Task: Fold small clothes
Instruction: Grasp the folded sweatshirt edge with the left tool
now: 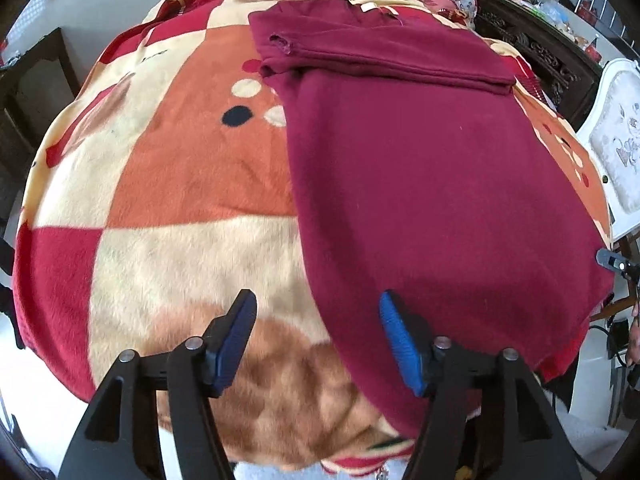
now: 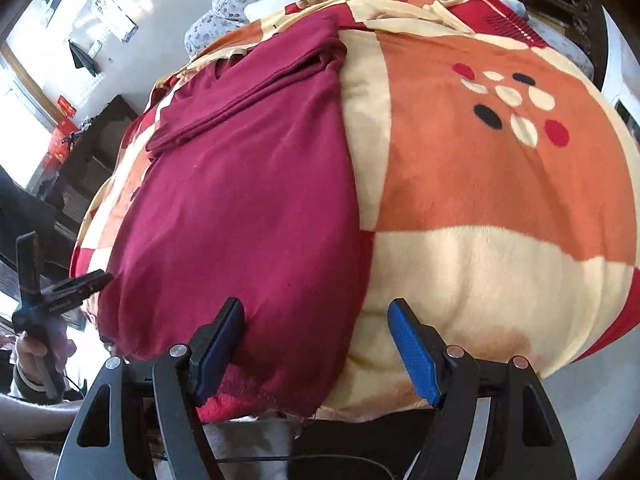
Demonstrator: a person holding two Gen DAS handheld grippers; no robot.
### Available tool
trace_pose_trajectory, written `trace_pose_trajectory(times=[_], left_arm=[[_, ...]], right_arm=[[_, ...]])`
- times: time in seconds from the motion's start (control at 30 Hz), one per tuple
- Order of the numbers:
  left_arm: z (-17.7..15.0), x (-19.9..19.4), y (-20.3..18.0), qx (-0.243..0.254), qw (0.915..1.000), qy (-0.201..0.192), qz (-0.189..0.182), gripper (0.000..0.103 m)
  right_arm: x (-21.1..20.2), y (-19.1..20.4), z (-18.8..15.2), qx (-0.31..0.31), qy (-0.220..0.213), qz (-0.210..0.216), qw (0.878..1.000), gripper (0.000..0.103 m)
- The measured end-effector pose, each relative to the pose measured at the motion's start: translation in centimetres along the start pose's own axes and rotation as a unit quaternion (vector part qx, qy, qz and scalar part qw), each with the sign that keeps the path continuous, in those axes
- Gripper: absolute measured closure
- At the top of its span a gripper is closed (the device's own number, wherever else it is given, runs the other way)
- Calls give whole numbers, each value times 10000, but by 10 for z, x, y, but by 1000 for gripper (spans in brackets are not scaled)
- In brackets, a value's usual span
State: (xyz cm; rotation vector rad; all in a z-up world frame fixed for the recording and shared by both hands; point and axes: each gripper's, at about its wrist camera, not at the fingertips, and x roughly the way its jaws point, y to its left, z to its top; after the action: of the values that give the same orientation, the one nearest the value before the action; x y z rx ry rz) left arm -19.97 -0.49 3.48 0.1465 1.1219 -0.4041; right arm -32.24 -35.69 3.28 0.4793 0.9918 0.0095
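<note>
We see a maroon garment (image 1: 432, 184) lying flat on a checked fleece blanket (image 1: 168, 200) in orange, cream and red. Its far end is folded over into a narrow band, and its near hem reaches the blanket's near edge. From the left wrist view, the garment fills the right half of the blanket; from the right wrist view (image 2: 240, 200) it sits to the left, with bare blanket (image 2: 500, 208) to the right.

Our left gripper (image 1: 318, 320) hangs above the near edge with its jaws wide apart and nothing between them; its right finger is over the maroon cloth, its left over the blanket. Our right gripper (image 2: 316, 328) is likewise spread wide and empty, straddling the garment's right edge near the hem.

A flowered cloth (image 2: 240, 4) lies beyond the blanket's far end, and a white upholstered chair (image 1: 620, 136) stands at the right.
</note>
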Motion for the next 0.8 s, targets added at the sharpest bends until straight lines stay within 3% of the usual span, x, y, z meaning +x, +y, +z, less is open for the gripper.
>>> trace_pose_trajectory(times=[0.23,0.67,0.8], left_arm=[[-14,-12,-4,189,9996,-82,193,36],[-20,-17,-2,22,10000,54,-33,35],[-24,-17,0,-14,9995,172,-250,35]], right_arm=[[-5,8,-4,43,-39,258,9997,24],[-4,14,-8,71,44,315,9995,22],[-3,13,-8,108,44,355,9993,20]])
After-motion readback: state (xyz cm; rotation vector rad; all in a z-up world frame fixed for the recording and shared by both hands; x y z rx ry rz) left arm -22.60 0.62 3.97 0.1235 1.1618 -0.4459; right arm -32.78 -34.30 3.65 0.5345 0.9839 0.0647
